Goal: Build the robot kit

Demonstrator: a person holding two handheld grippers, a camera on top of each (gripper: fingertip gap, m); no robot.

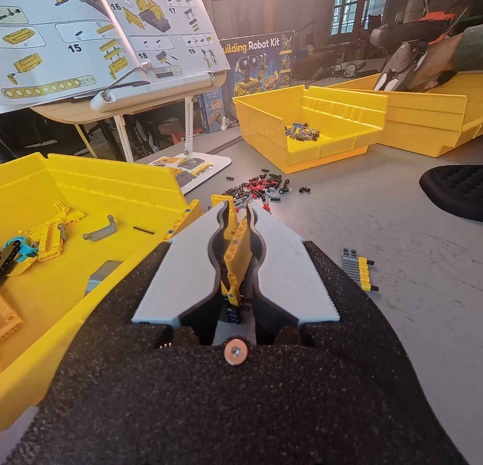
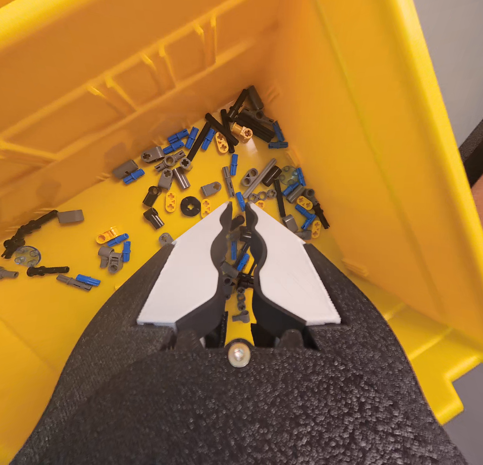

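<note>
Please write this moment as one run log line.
left gripper: shut on yellow beam assembly | right gripper: over small pins in yellow bin

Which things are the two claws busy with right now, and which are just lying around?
At the claws: left claw shut on a yellow beam assembly; right claw, fingers nearly together, over small pins in a yellow bin.
Lying about: instruction booklet, kit box, loose pins on the table, grey-and-yellow block, near bin of yellow parts.

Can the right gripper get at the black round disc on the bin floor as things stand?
Probably yes: the right gripper hangs inside the yellow bin, and the black disc lies flat just left of its tips, uncovered.
</note>
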